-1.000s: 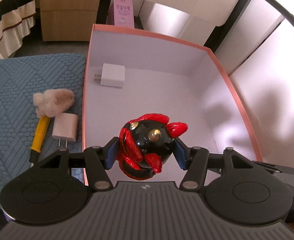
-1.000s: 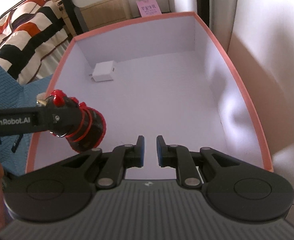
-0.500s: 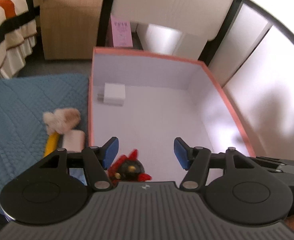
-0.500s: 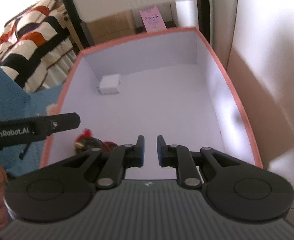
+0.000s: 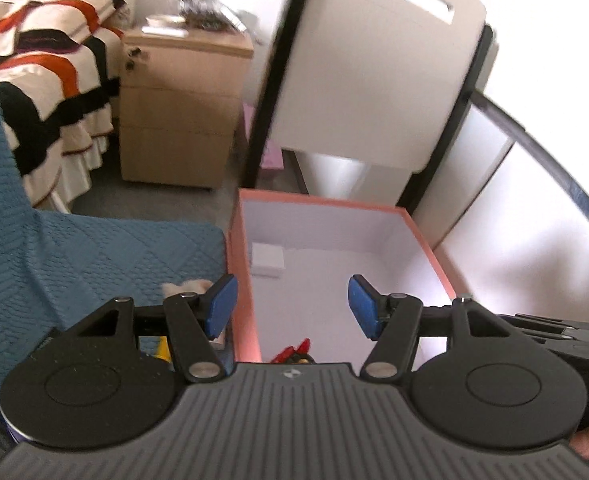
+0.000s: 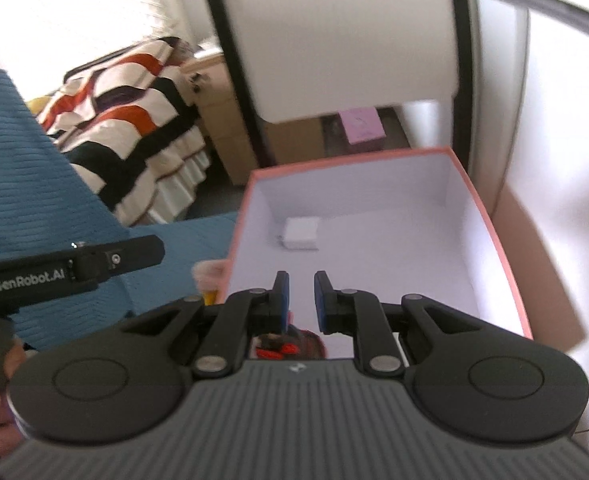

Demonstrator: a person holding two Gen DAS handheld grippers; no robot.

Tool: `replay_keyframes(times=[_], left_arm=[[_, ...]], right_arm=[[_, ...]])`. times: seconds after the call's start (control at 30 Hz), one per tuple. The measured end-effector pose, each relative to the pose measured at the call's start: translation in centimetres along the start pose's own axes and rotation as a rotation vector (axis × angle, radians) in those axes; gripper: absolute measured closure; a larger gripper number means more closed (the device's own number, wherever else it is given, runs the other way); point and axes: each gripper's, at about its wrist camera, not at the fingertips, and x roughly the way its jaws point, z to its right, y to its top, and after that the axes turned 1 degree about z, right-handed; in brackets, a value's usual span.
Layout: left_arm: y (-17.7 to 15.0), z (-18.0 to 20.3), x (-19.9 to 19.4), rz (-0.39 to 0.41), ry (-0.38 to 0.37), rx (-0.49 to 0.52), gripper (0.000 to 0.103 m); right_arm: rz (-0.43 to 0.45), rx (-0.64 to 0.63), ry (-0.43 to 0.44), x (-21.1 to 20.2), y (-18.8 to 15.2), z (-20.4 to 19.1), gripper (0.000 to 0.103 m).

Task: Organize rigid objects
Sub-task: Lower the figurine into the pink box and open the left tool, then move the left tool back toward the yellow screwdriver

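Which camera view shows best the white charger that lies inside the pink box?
The right wrist view shows the white charger best: all of it is visible on the floor of the pink box, near the far left corner. In the left wrist view, the charger looks smaller and flatter, close behind the left wall.

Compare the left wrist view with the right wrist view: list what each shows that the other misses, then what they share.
Only the left wrist view shows the left tongs head-on, blue pads spread wide with nothing between them.

Only the right wrist view shows the right tongs, pads nearly together with nothing between them, and the left tool's black arm marked GenRobot.AI.

Both show the pink-rimmed box, the white charger at its far left corner, the red-and-black figurine at the near end, the blue mat and the striped bedspread.
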Motion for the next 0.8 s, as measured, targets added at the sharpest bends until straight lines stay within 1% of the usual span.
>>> replay_keyframes(times=[0.2, 0.33, 0.5, 0.63, 0.8], left_arm=[[-0.1, -2.0, -4.8, 0.055, 0.014, -0.005, 0.036], [-0.6, -3.1, -7.0, 0.075, 0.02, -0.01, 0.036], [-1.6, -4.5, -8.9, 0.085, 0.032, -0.01, 0.036], [-2.5, -6.1, -10.1, 0.083, 0.043, -0.03, 0.036], [-3.6, -7.9, -10.8, 0.075, 0.051, -0.038, 0.036]], right_arm=[[0.027, -0.05, 0.032, -2.0, 0.0, -3.4, 0.086], [0.037, -0.074, 0.046, -3.0, -0.6, -5.4, 0.086], [0.042, -0.089, 0.069, -3.9, -1.4, -7.5, 0.086], [0.035, -0.099, 0.08, -4.1, -2.1, -9.1, 0.086], [0.047, -0.125, 0.086, -4.5, -3.1, -11.2, 0.086]])
